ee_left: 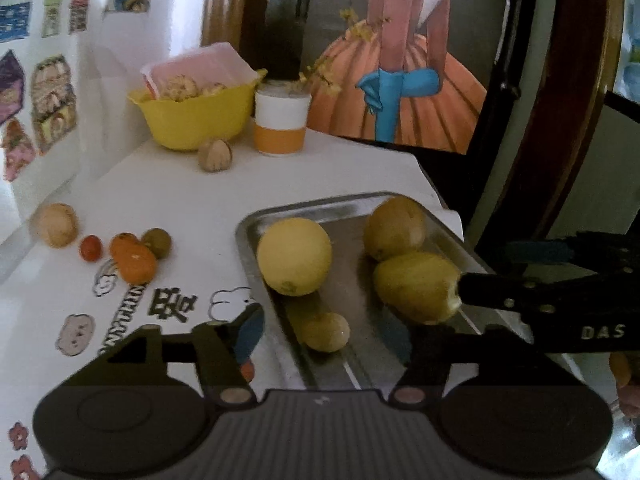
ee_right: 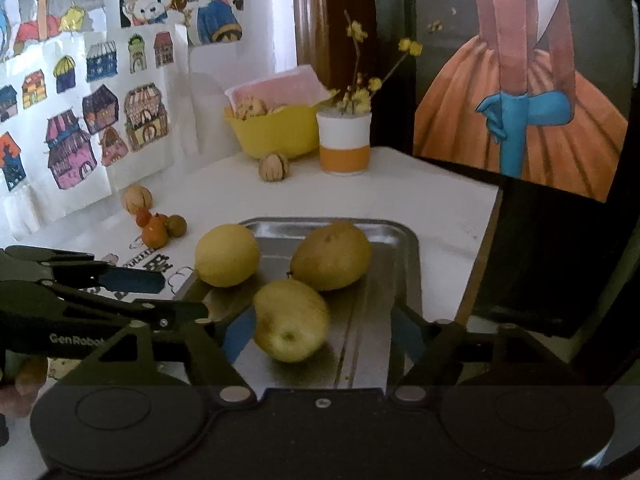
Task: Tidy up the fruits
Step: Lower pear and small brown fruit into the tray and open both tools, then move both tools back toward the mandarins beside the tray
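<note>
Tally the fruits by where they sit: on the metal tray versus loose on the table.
On the metal tray: 4
Loose on the table, left group: 4
Loose by the yellow bowl: 1
Total: 9

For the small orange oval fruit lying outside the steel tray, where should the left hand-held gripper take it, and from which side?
Across its narrow middle, coming down from above. The small orange oval fruit lies on its side on the white table, with a green fruit touching its far end and a red one nearby, so its long sides look freest.

Home: children's drawings (ee_right: 104,120) on wall, snack bowl (ee_right: 276,130), flower vase (ee_right: 344,142).
</note>
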The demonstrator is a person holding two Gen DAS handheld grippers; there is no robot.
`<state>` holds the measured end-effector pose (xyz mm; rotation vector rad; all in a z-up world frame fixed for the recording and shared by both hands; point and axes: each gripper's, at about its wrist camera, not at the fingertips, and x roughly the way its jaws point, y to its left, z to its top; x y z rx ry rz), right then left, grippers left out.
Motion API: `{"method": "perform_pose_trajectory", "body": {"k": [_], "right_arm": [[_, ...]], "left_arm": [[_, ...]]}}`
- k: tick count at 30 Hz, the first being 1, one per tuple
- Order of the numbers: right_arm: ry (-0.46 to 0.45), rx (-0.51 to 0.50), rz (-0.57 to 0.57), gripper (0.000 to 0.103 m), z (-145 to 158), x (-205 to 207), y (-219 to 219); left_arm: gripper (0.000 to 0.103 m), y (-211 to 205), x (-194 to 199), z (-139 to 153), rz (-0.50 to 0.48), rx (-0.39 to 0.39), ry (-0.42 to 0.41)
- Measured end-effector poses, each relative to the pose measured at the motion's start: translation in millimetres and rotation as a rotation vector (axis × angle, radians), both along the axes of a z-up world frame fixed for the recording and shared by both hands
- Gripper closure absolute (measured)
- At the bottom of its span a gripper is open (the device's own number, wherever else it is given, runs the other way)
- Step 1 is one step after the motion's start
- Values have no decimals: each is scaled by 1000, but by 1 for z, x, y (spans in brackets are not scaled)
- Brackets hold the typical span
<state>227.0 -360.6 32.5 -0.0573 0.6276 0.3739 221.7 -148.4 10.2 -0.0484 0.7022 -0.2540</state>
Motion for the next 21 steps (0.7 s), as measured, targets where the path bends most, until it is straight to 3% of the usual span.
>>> {"method": "perform_pose_trajectory", "body": {"k": [6,14,21], "right_arm": [[-62,0,-30,6,19,-34,-3],[-104,-11,-46,1,36,-93,-4],[-55,-40,-37,1,37,-142,10]], "left_arm": [[4,15,-28,21,35,9,-66],[1,29,-78,41,-19,5,-120],[1,38,-116,37,-72,14,-99]]}}
